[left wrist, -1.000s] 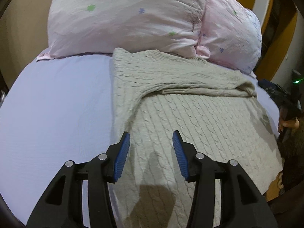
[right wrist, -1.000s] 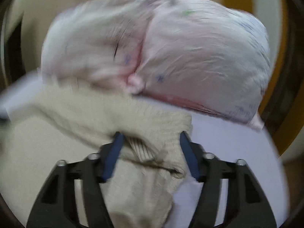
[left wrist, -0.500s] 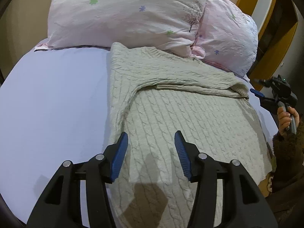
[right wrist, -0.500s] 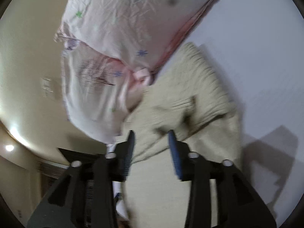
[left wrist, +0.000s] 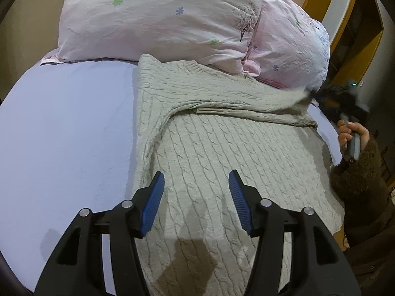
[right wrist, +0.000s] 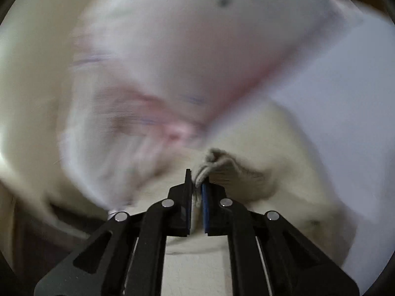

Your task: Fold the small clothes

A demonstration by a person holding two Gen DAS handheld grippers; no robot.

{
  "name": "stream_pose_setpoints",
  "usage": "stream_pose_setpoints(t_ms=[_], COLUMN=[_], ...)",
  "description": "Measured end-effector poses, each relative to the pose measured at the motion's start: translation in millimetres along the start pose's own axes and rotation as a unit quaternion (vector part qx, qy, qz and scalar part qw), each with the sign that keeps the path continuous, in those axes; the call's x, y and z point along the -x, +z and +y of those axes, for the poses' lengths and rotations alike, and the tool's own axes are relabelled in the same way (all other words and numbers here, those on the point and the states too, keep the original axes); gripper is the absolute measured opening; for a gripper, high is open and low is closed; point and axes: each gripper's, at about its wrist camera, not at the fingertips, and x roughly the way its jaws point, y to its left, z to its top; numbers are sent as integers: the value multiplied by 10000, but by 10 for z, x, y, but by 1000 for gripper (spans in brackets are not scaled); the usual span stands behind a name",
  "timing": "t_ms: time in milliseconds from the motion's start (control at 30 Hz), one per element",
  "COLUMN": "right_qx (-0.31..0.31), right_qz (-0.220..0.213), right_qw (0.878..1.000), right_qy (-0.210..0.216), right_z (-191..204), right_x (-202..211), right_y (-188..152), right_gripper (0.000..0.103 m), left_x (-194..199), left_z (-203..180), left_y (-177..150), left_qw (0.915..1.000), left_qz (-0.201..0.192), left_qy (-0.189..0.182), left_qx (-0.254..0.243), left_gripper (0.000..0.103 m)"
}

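A beige cable-knit sweater [left wrist: 222, 148] lies flat on the lavender bed sheet [left wrist: 61, 135], with one sleeve folded across its upper part. My left gripper [left wrist: 196, 185] is open and empty, hovering over the sweater's lower left part. My right gripper [right wrist: 197, 185] is shut on a bunch of the sweater's knit fabric [right wrist: 217, 162]; the right wrist view is heavily blurred. In the left wrist view the right gripper [left wrist: 343, 101] shows at the sweater's far right edge, lifting the fabric there.
Two pink pillows [left wrist: 160, 19] with small flower prints lie at the head of the bed, touching the sweater's top. A hand in a brown fuzzy sleeve [left wrist: 358, 172] holds the right gripper. A yellow-framed wall [left wrist: 350, 24] stands at the right.
My right gripper went from open around the sweater's edge to shut on it and is moving fast. My left gripper stayed open over the sweater, shifting only slightly.
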Motion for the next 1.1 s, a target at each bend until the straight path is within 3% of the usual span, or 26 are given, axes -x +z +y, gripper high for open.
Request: stream_pose_setpoints(t_ms=[67,167,267,300,333,400,500,600,833,1000,1033,1100], right_qx=[599,219,-203,-205,-136,141,432,448,275,146,105,6], right_qz=[-257,237,714,728,718,670,941,1339,1948,2057,1983,1720], right_qw=[9977,9947,9879,9879,9882,9883,9850,9799,9758,9776,9788,9828], right_qy=[-199,-973,-1362,-1356,-1346,-1359,-1383,-1412,-959,-425,-498,-669], right_z=[156,-158,-420,-429,-412,-353,-384,-547,-707,-731,-753,-791], right_x=[109,5,22,111,209,472,901,1261,1547,1678,1723,1812], right_y=[-58,-126,-239,-259,-271,-294,-432,-611,-1146,-1373,-1387,-1378], right_gripper=[7,7,18,28,53,70,69,62,45,37,32,33], left_x=[-10,-8,36,70,101,188,292,348,422,464,482,532], left_z=[11,30,42,50,55,86,161,265,251,161,155,134], left_y=[-8,-17,-30,-41,-53,-97,-200,-316,-582,-795,-811,-865], left_qw=[10000,10000,10000,10000,10000,10000,9998,9983,9961,9961,9960,9961], left_qz=[11,13,13,2,-7,14,122,327,557,628,637,627], left_qy=[5,-38,-41,-42,-47,-94,-59,-218,-305,-241,-229,-164], left_qx=[23,37,41,35,29,24,124,421,605,572,581,596], left_gripper=[56,56,56,56,56,61,71,72,71,71,71,71])
